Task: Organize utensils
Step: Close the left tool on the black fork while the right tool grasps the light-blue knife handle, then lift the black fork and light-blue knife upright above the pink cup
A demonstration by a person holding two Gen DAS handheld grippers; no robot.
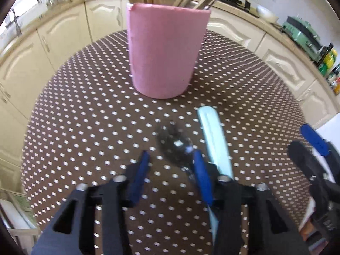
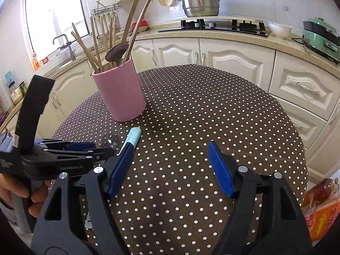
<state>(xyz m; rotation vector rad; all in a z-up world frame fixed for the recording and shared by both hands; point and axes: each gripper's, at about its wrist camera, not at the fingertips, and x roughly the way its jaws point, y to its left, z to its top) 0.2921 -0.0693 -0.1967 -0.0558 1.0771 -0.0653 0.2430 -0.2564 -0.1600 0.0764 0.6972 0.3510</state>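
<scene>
Pink holder (image 2: 120,91): matt, smooth. Utensil handles (image 2: 96,46) inside: bare wood, pale. Spoon (image 1: 175,143): polished metal, mirror-glossy. Pale-green handle (image 1: 214,138): smooth plastic. Counter cloth (image 2: 201,110): brown, white-dotted. Tongs pads (image 2: 220,167): blue, ribbed.

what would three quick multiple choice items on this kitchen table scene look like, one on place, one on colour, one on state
1. Where does the metal spoon lie?
A. inside the holder
B. on the dotted tablecloth, between the left gripper and the holder
C. on the counter

2. What colour is the utensil holder?
A. pink
B. green
C. white

3. How do the jaws of the right gripper stand?
A. shut on a spoon
B. shut on nothing
C. open, holding nothing

Answers:
1 B, the spoon bowl rests on the cloth just ahead of the left jaws, beside the pale blue handled utensil.
2 A, its wall is plain pink in both views.
3 C, only bare cloth shows between the spread blue pads.
</scene>
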